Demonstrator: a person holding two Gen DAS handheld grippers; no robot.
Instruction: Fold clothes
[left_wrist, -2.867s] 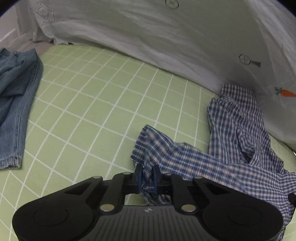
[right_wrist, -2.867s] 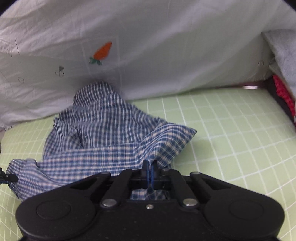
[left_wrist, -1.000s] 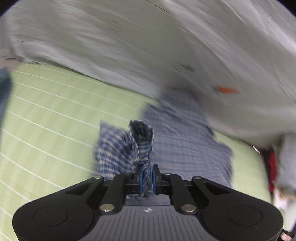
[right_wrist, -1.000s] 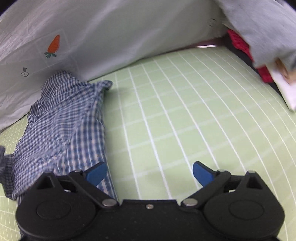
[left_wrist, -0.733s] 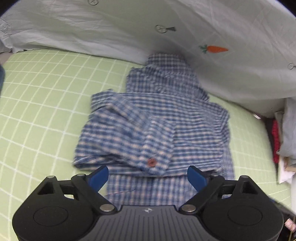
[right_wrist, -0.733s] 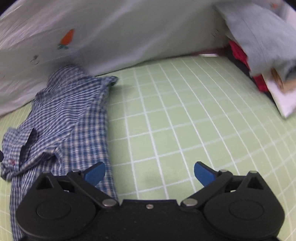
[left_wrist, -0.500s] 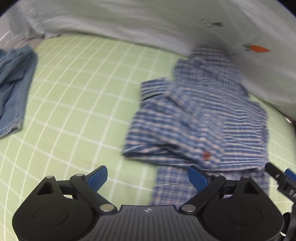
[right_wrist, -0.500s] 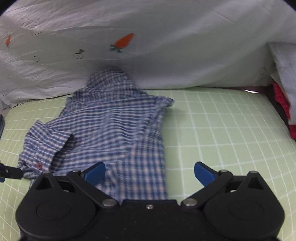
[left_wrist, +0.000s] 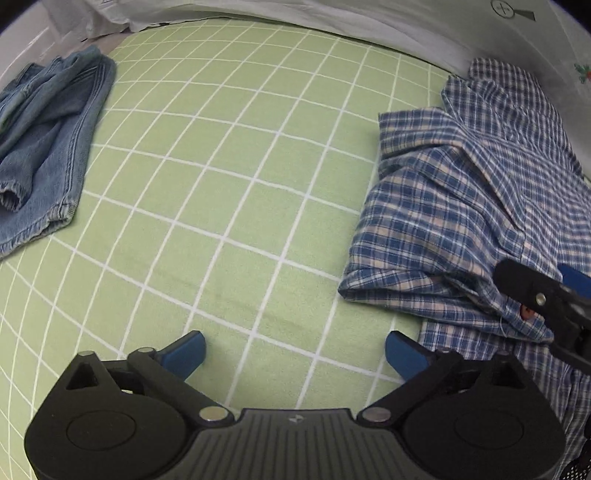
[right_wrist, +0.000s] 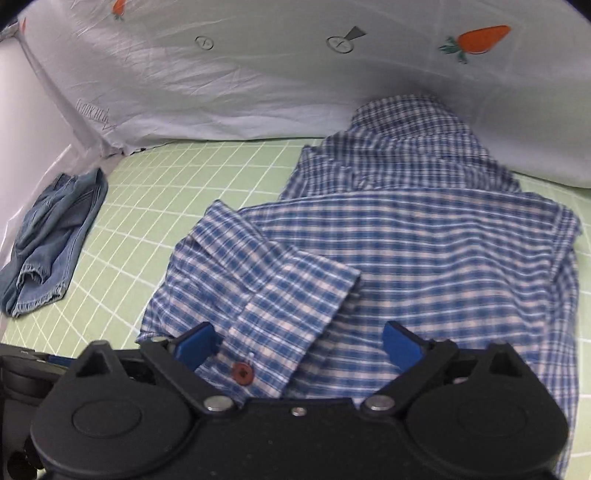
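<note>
A blue and white checked shirt (right_wrist: 424, 251) lies partly folded on the green grid mat (left_wrist: 221, 177), its collar against the white sheet at the back. One sleeve is folded across the body, and its cuff with a red button (right_wrist: 242, 372) lies near me. My right gripper (right_wrist: 299, 343) is open just above that cuff, empty. In the left wrist view the shirt (left_wrist: 480, 192) lies at the right. My left gripper (left_wrist: 293, 352) is open over bare mat to the left of the shirt, holding nothing. The right gripper's tip (left_wrist: 546, 295) shows over the cuff.
Crumpled blue jeans (left_wrist: 40, 147) lie at the mat's left edge, also seen as jeans (right_wrist: 48, 240) in the right wrist view. A white sheet with carrot prints (right_wrist: 332, 74) hangs along the back. A pale wall (right_wrist: 22, 129) bounds the left side.
Both grippers let go of the shirt and opened. The sleeve now lies folded across the body. My left gripper swung left off the shirt; my right gripper moved left over the cuff.
</note>
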